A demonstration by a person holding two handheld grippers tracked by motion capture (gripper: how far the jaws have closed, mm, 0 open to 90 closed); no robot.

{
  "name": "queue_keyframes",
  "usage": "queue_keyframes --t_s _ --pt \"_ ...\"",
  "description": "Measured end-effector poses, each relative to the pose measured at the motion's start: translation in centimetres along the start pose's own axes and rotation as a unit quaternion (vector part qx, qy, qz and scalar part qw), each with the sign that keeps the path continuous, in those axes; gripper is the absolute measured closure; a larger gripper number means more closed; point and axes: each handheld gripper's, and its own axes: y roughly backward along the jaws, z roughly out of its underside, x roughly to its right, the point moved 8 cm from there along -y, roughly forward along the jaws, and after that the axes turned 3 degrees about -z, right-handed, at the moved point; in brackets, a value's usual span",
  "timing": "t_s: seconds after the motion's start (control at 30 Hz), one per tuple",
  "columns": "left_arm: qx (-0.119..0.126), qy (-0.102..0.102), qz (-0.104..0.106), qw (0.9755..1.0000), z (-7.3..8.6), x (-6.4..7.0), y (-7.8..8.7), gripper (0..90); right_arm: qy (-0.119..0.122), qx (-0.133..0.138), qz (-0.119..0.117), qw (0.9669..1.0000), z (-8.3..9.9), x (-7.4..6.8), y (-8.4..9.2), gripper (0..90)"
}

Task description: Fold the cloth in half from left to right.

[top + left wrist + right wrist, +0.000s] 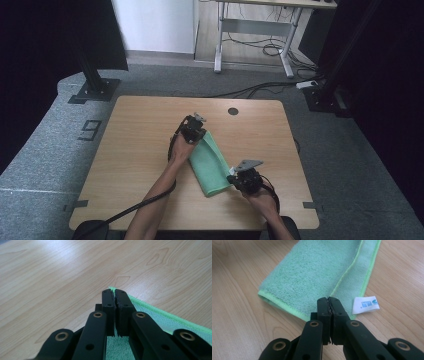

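Bare tabletop (140,150) surrounds folded green towel (210,162); both grippers pinch its edges.

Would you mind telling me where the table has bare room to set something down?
The table is bare left of the left gripper, and beyond the green cloth around the round cable hole. The middle is crowded: both grippers, the right gripper included, sit at the cloth.
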Motion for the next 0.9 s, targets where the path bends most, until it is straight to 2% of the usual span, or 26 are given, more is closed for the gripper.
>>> queue_keyframes --t_s 0.17,0.23,0.27,0.33,0.43,0.47,0.53,0.67,0.9 --pt "0.001 0.0 -0.005 1.0 0.0 -0.1 -0.3 83.0 -0.004 -0.005 0.003 1.0 0.3 0.5 -0.1 87.2" --pt "0.004 -0.001 -0.008 1.0 -0.1 -0.2 -0.3 77.8 -0.005 -0.005 0.008 0.9999 0.4 0.6 -0.1 87.1" --pt "0.01 0.002 -0.016 0.9998 -0.3 -0.3 -0.3 73.3 -0.007 -0.006 0.01 0.9999 0.4 0.7 -0.1 86.9" --pt "0.017 0.008 -0.019 0.9997 -0.6 -0.5 -0.2 64.9 -0.013 -0.006 0.012 0.9998 0.5 0.9 0.0 86.1" --pt "0.023 0.015 -0.016 0.9995 -0.8 -0.7 0.0 54.2 -0.016 -0.007 0.014 0.9997 0.6 1.2 0.0 81.2" --pt "0.027 0.019 -0.021 0.9992 -0.9 -0.8 0.1 54.2 -0.019 -0.008 0.018 0.9996 0.7 1.4 0.0 79.5" --pt "0.034 0.025 -0.021 0.9989 -1.1 -1.1 0.6 47.5 -0.029 -0.008 0.026 0.9992 0.8 1.9 0.1 75.6" --pt "0.033 0.025 -0.018 0.999 -1.0 -1.2 1.1 35.2 -0.038 0.002 0.038 0.9986 0.7 2.5 0.5 71.0" --pt "0.033 0.009 -0.001 0.9994 0.0 -0.6 2.1 23.0 -0.043 0.013 0.061 0.9972 0.5 3.5 0.9 55.9"
